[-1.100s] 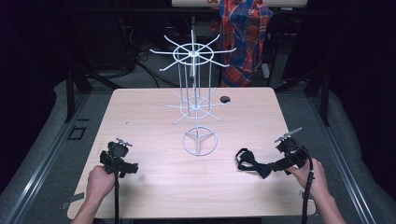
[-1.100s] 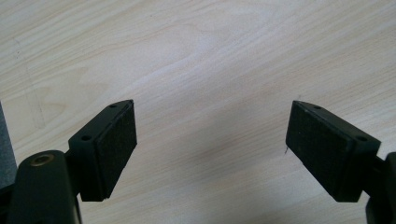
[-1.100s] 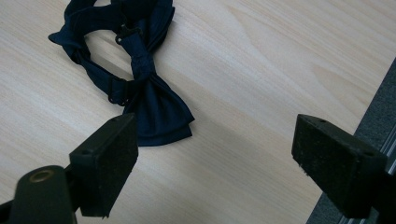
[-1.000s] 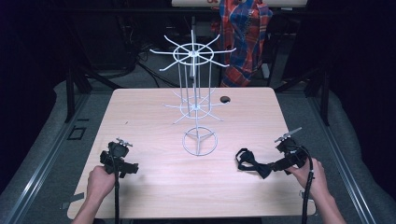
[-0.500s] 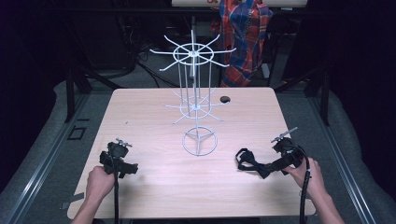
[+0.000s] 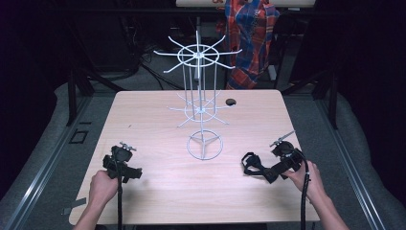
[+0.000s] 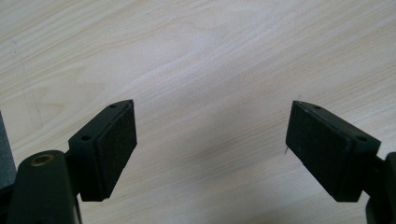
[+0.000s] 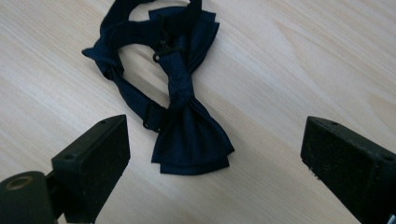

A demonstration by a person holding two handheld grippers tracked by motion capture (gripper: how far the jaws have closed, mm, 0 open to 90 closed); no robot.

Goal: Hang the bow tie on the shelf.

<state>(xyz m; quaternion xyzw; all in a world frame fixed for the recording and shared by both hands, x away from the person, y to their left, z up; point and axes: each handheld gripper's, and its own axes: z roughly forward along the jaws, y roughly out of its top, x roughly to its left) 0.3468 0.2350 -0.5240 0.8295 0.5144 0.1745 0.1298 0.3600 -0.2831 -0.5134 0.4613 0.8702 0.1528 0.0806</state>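
A dark navy bow tie with its strap lies flat on the wooden table at the front right. My right gripper lies low behind it, pointing left. In the right gripper view the bow tie lies ahead of and between the jaws of the right gripper. The jaws have just been opening and stand wide, with neither pad touching the cloth. My left gripper is at the front left. In the left gripper view the left gripper is open over bare wood.
A white wire display rack with radiating hooks stands mid-table on a ring base. A small dark hole sits in the table behind it. A plaid shirt is beyond the far edge. Dark floor surrounds the table.
My right gripper has edged slightly left toward the bow tie. The left gripper and the bow tie have not moved.
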